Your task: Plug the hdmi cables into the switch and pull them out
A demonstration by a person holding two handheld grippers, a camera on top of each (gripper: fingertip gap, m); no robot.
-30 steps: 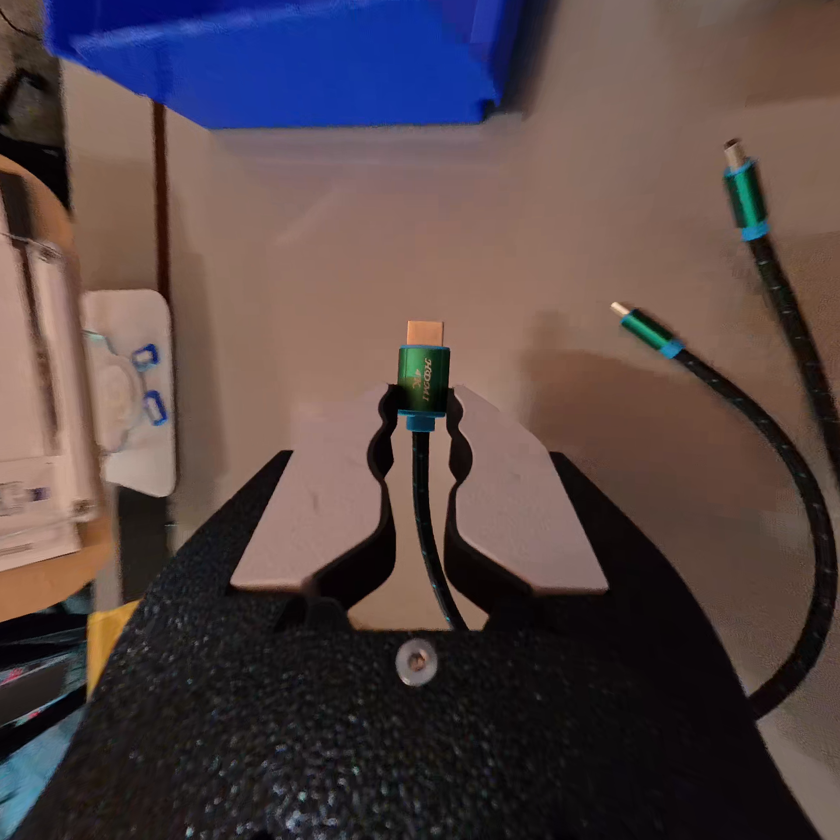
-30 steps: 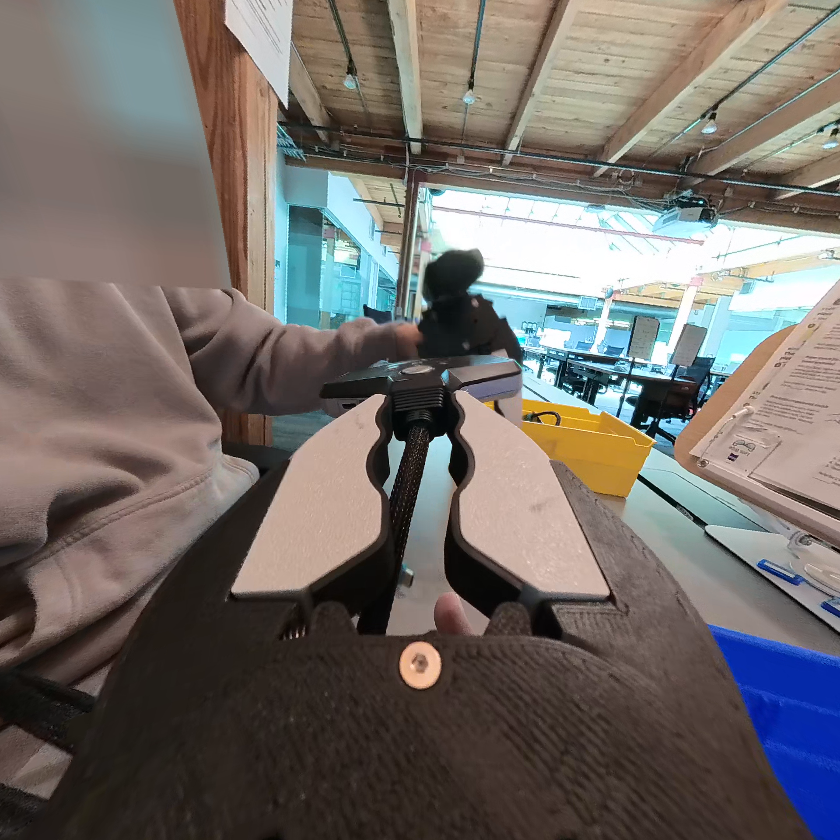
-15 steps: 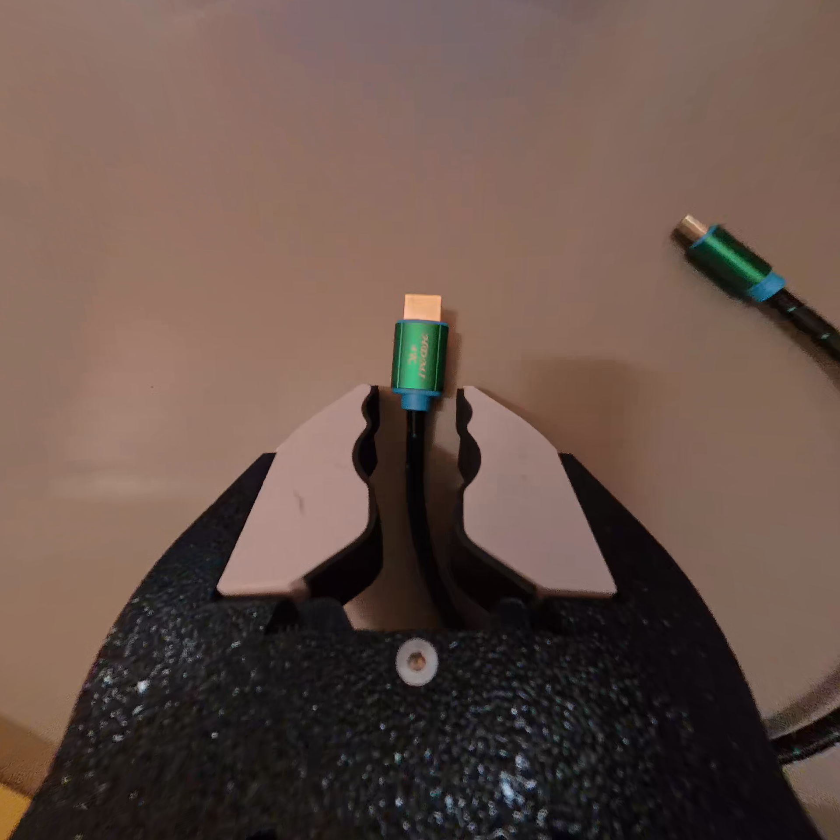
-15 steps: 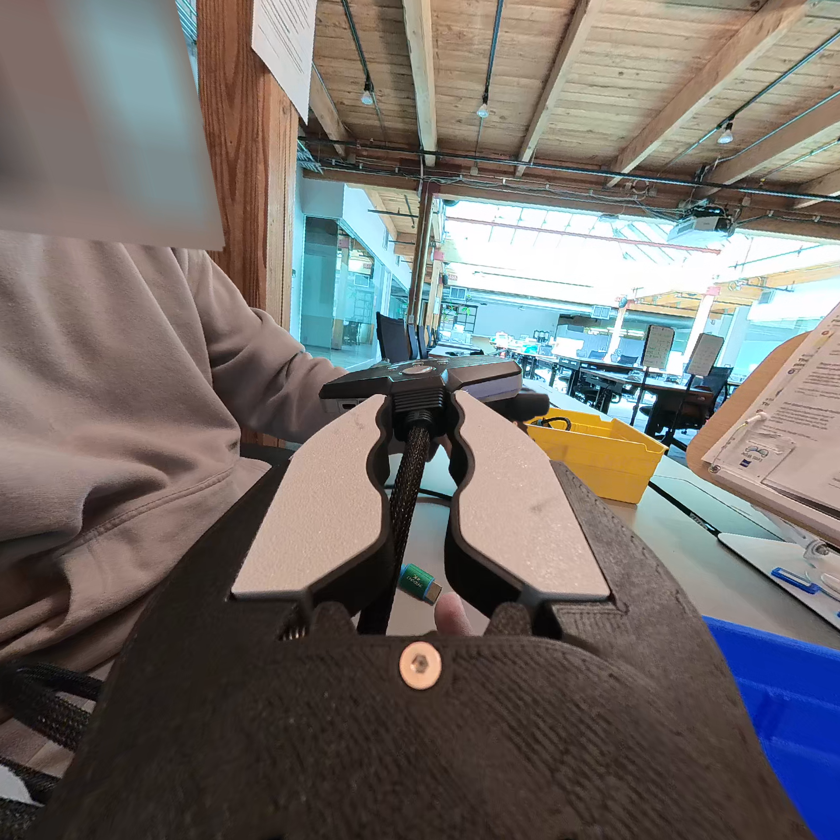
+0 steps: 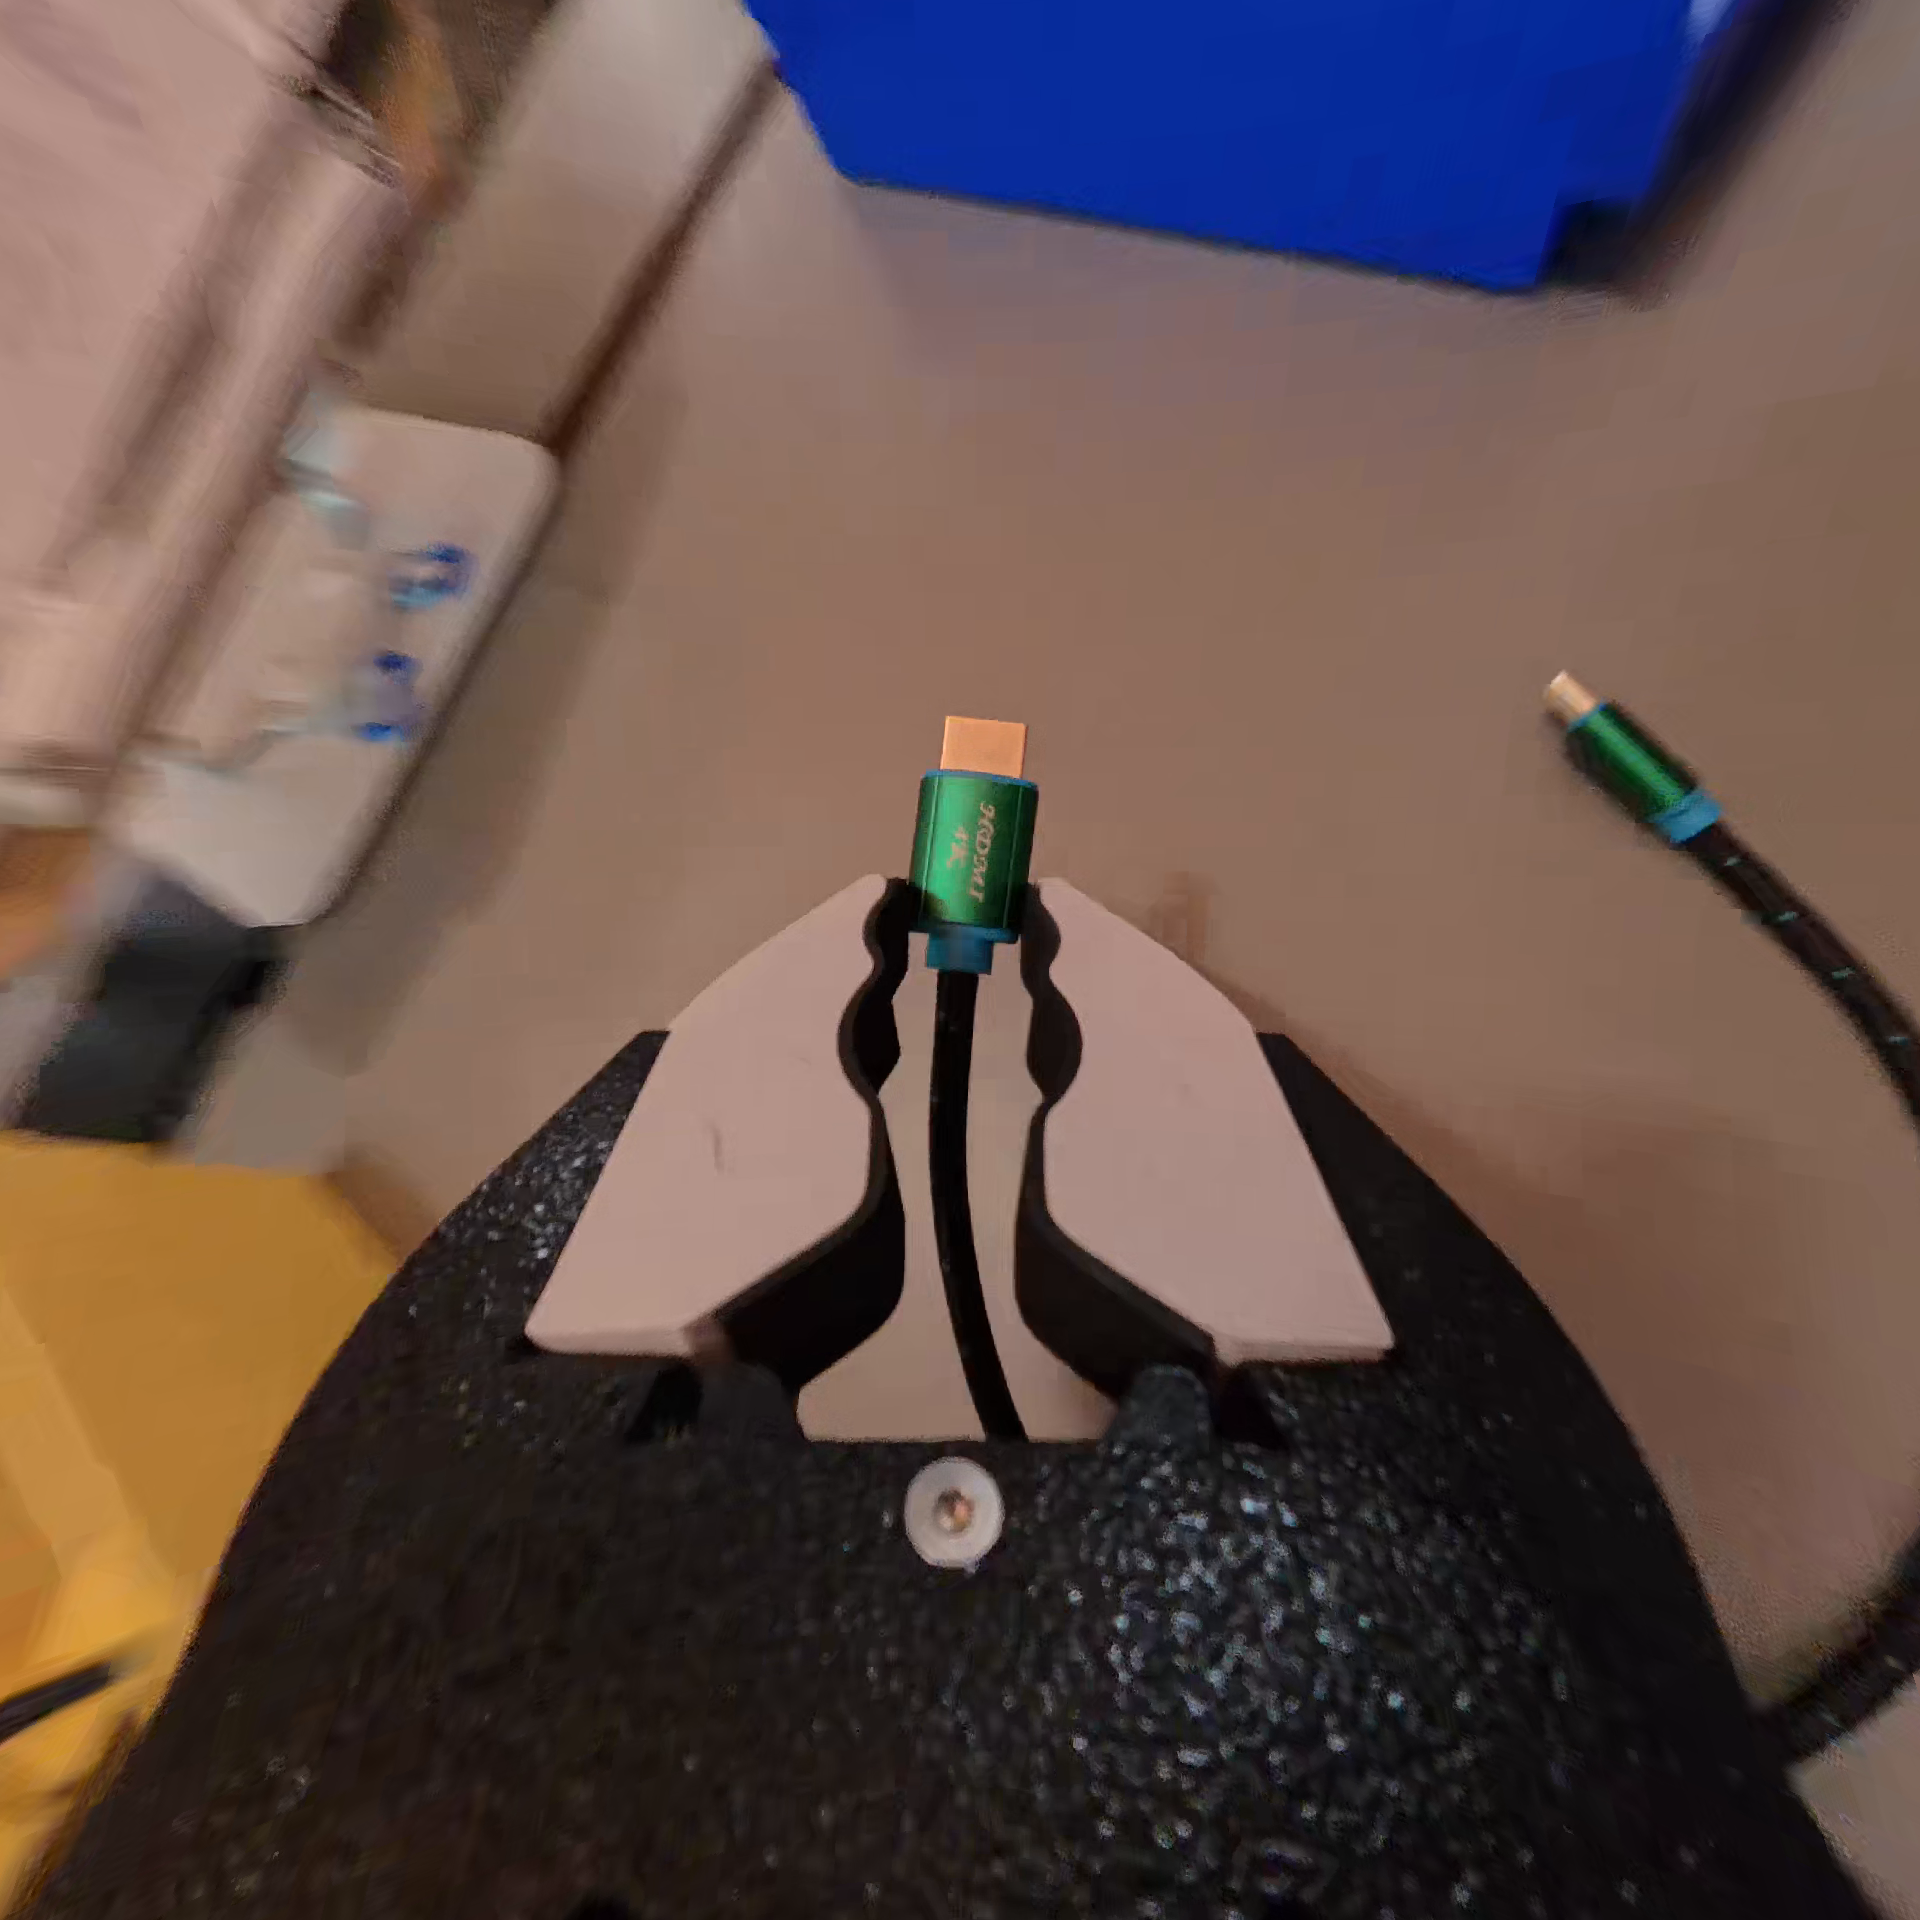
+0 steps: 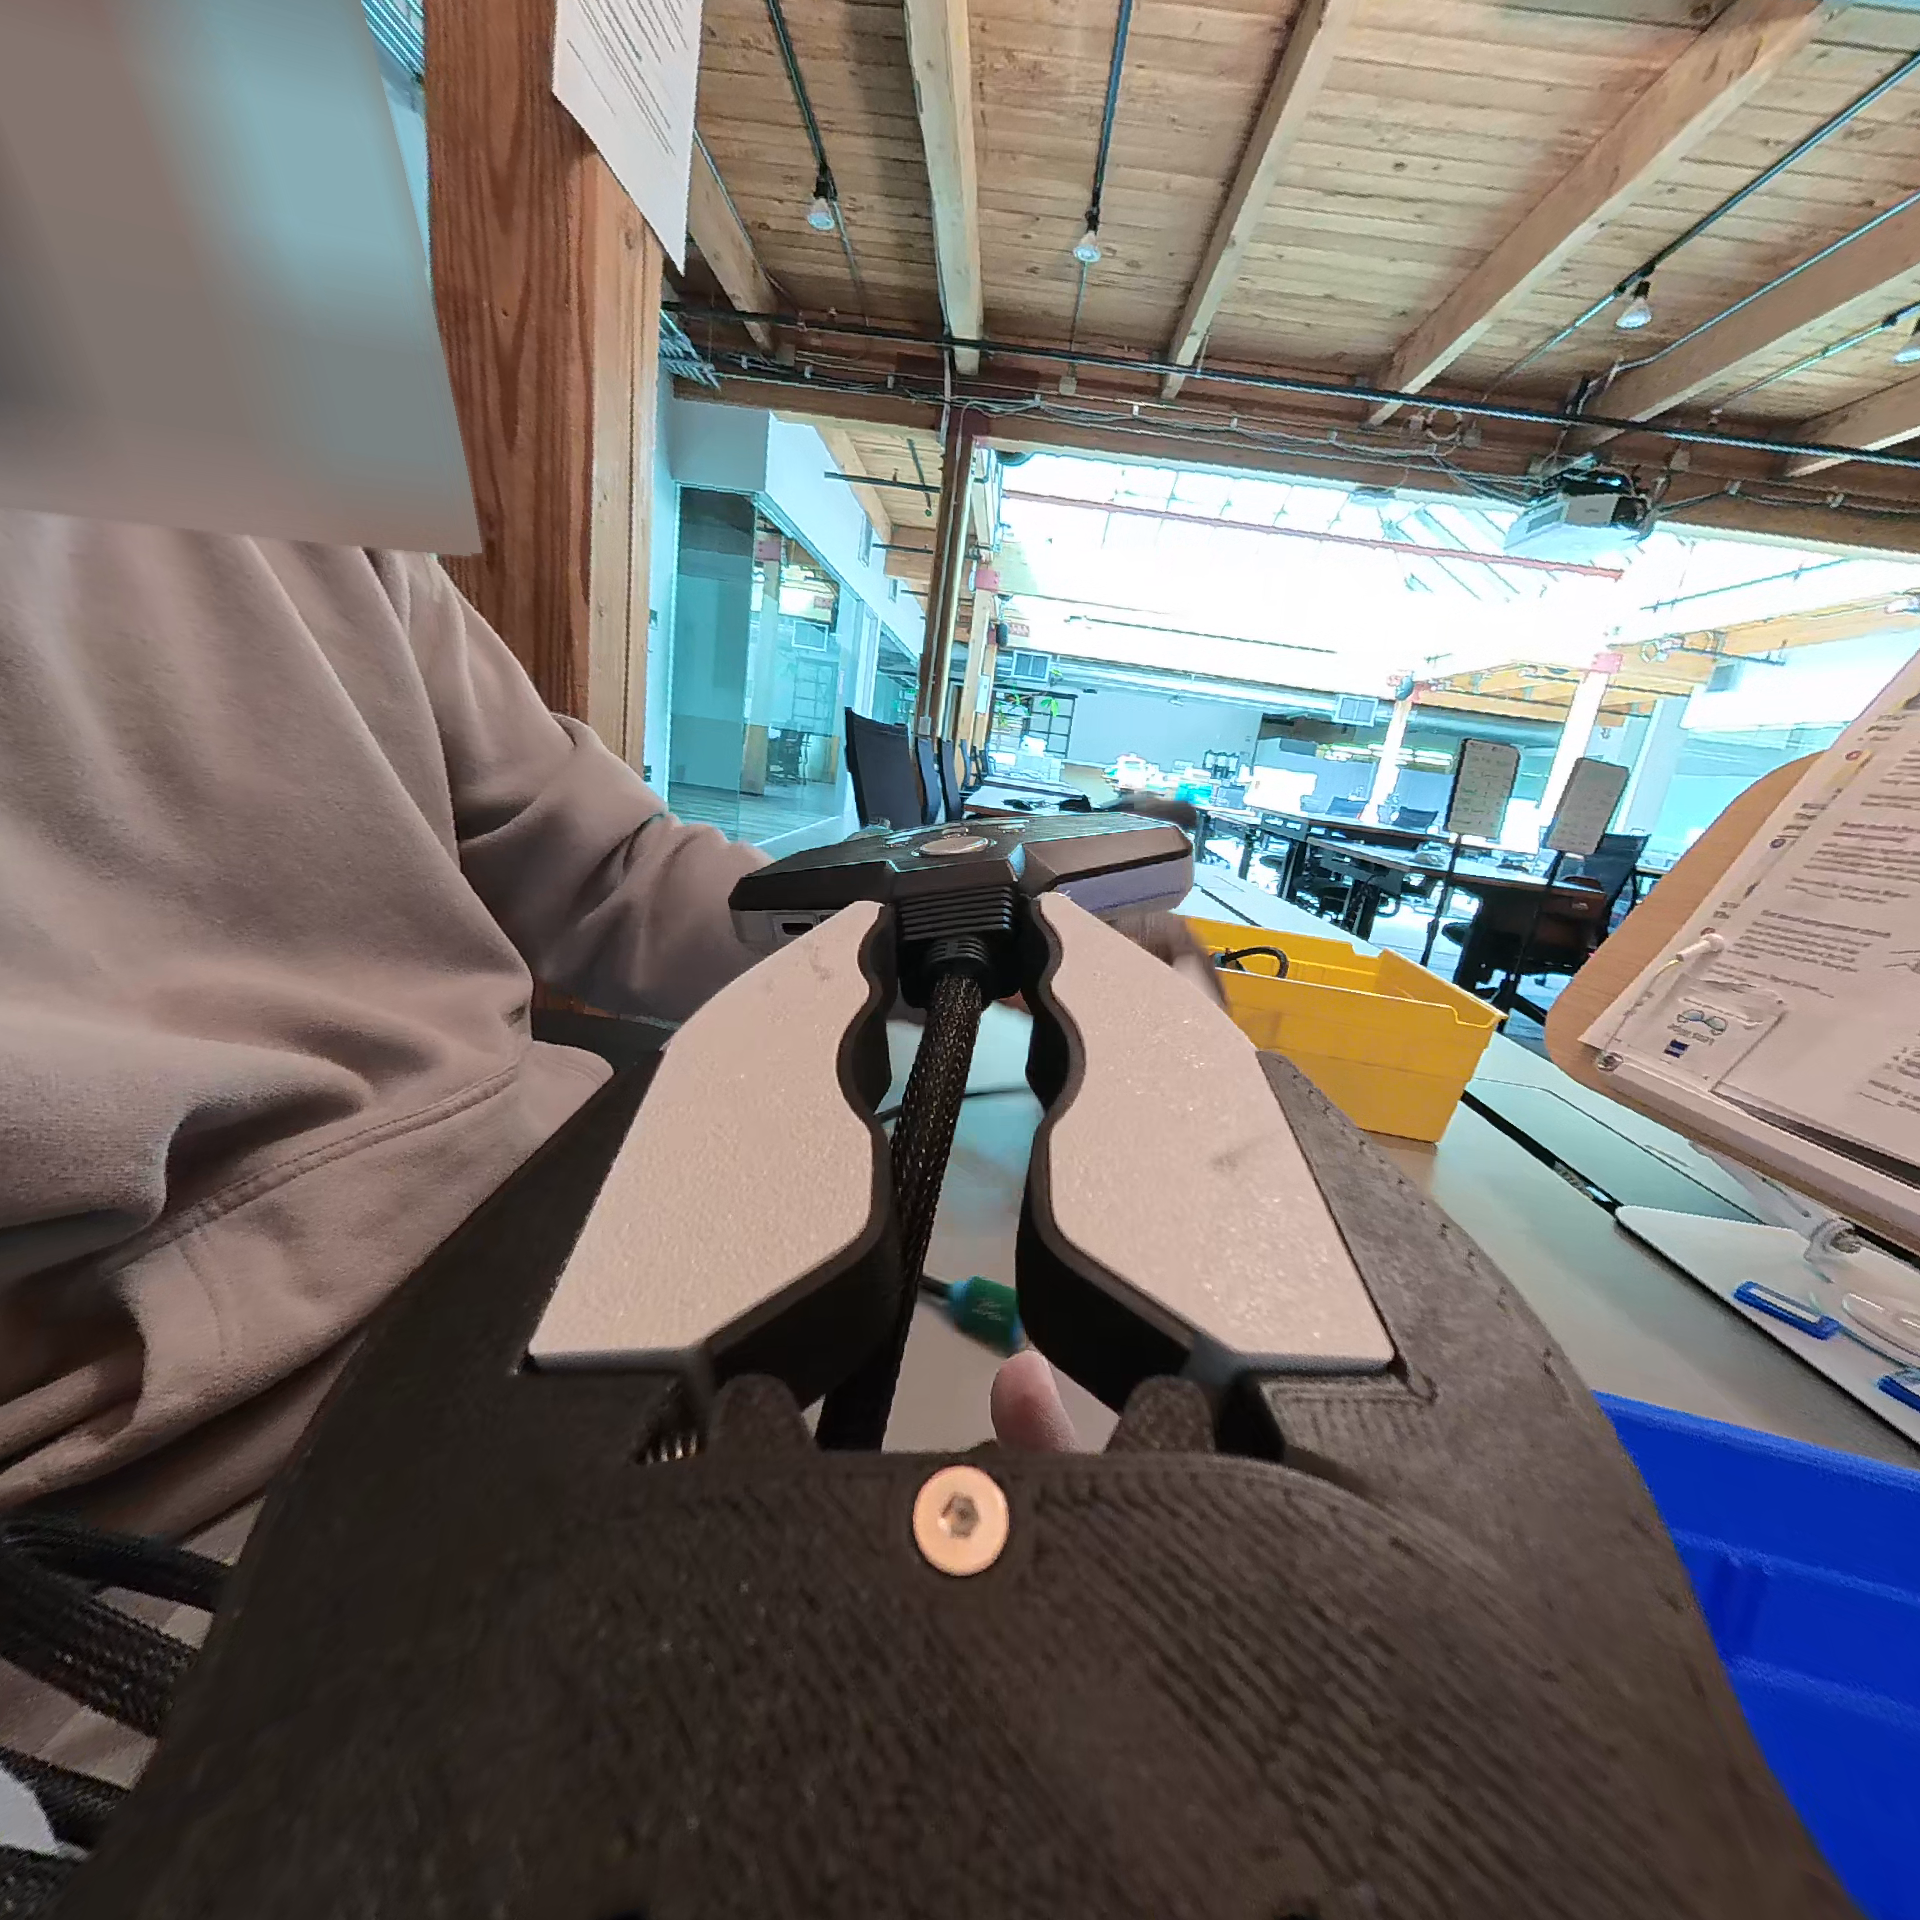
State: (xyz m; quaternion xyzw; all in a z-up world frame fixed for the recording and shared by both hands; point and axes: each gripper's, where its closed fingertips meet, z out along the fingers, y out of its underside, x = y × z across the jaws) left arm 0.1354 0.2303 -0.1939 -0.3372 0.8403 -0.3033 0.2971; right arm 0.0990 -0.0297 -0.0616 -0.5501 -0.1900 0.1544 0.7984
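Observation:
In the left wrist view my left gripper (image 5: 971, 902) is shut on a green HDMI plug (image 5: 974, 854) with a gold tip; its black braided cable runs back between the fingers. A second green HDMI plug (image 5: 1633, 761) on a black braided cable lies on the grey table to the right. In the right wrist view my right gripper (image 6: 958, 925) is shut on the ribbed cable collar of the black HDMI switch (image 6: 961, 868) and holds it up level. Another green plug (image 6: 985, 1311) shows low between the right fingers.
A blue bin (image 5: 1299, 125) stands at the far edge of the table (image 5: 1195, 520); it also shows at the lower right of the right wrist view (image 6: 1787, 1621). A yellow bin (image 6: 1340, 1023), a clipboard with papers (image 6: 1787, 977) and a person's grey sleeve (image 6: 260, 935) are near.
My left gripper, open around the cable half a second ago, has shut on the green plug and swung so the blue bin is ahead. The right gripper still holds the switch.

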